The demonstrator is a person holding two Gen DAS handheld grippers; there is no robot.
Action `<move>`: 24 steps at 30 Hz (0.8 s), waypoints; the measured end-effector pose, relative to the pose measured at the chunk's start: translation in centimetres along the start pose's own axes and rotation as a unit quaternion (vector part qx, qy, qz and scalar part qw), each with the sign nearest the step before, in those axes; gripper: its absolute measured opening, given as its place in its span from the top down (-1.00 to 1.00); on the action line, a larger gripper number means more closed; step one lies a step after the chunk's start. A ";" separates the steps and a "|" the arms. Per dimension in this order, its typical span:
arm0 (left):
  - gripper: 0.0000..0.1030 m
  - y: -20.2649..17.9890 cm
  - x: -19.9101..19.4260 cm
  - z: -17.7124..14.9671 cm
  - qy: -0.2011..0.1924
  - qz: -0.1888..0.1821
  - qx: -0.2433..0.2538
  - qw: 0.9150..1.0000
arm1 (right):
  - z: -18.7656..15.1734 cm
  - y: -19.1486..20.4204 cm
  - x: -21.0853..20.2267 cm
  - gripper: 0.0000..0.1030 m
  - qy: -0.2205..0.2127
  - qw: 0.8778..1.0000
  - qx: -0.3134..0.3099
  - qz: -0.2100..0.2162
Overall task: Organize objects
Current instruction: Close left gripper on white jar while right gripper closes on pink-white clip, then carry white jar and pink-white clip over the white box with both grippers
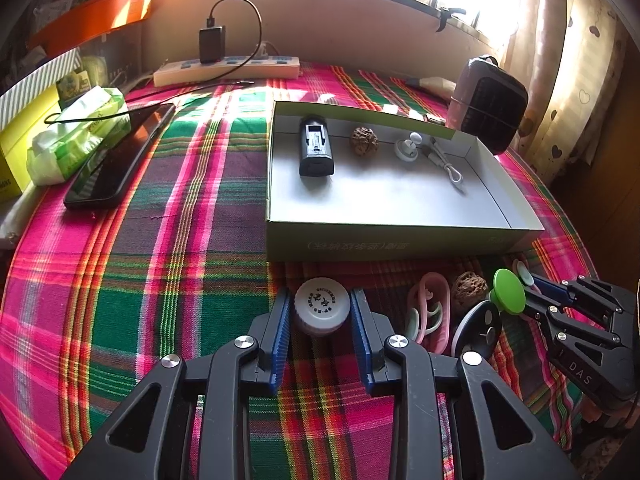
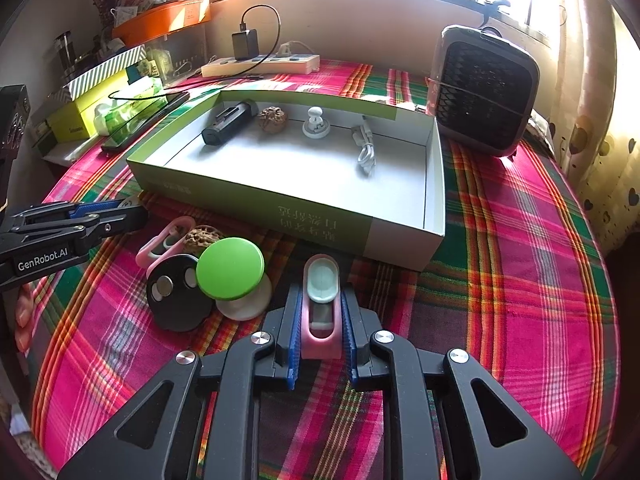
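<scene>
- I'm in a lived-in home room: plaid tablecloth (image 1: 160,240), heart-print curtain (image 2: 600,152) at a sunny window.
- Power strip (image 1: 228,68), tissue pack (image 1: 76,136), small fan heater (image 2: 484,88).

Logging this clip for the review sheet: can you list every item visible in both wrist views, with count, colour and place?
Box: 1, green outside, white inside, centre of table.
Battery: 1, black, in box.
Walnuts: 2, brown, one in box, one in front.
Knob: 1, white, in box.
Cable: 1, white, in box.
Bottle: 1, white, between left fingers.
Pink clips: 2, one in right gripper, one on cloth.
Green disc: 1, front.
Black disc: 1, front.
Phone, tissue pack, power strip, heater: 1 each, around box.
Tablecloth: 1, plaid.
Left gripper: around bottle.
Right gripper: gripping clip.
</scene>
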State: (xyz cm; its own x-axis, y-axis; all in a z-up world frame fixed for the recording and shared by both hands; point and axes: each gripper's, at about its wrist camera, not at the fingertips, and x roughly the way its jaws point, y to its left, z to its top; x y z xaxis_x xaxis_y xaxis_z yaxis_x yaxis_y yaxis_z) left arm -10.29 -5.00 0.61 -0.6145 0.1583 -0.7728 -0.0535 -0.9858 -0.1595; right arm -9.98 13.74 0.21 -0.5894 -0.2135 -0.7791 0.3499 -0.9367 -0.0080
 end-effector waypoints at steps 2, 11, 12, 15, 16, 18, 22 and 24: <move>0.49 0.0 0.0 0.0 0.002 0.000 -0.001 1.000 | 0.0 0.0 0.0 0.64 0.000 1.000 0.001 0.001; 0.50 -0.1 -0.4 0.2 0.006 -0.007 0.000 1.000 | 0.3 -0.4 -0.7 0.64 -0.008 1.000 0.011 0.001; 0.50 -0.1 -0.5 0.3 0.005 -0.007 0.001 1.000 | 0.4 -0.4 -0.8 0.64 -0.009 1.000 0.012 0.001; 0.50 -0.5 -1.2 0.7 0.001 -0.010 0.007 1.000 | 0.6 -0.6 -1.2 0.64 -0.012 1.000 0.014 0.002; 0.50 -0.6 -1.5 0.9 -0.001 -0.014 0.008 1.000 | 0.8 -0.7 -1.3 0.64 -0.014 1.000 0.016 0.002; 0.50 -0.9 -2.0 1.5 -0.008 -0.015 0.014 1.000 | 1.0 -0.8 -1.7 0.64 -0.018 1.000 0.018 0.003; 0.50 -1.6 -2.7 2.6 -0.019 -0.022 0.027 0.999 | 1.7 -1.0 -2.3 0.64 -0.025 0.999 0.020 0.003; 0.49 -1.9 -2.7 3.2 -0.022 -0.023 0.031 0.999 | 2.1 -1.2 -2.4 0.64 -0.027 0.999 0.021 0.001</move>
State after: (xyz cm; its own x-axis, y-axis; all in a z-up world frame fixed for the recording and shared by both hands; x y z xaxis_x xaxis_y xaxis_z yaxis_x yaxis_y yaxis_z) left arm -11.03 -3.73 4.92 -0.6437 0.2032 -0.7379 -0.1305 -0.9791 -0.1558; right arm -10.48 14.76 3.41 -0.6273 -0.2286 -0.7445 0.3204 -0.9470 0.0207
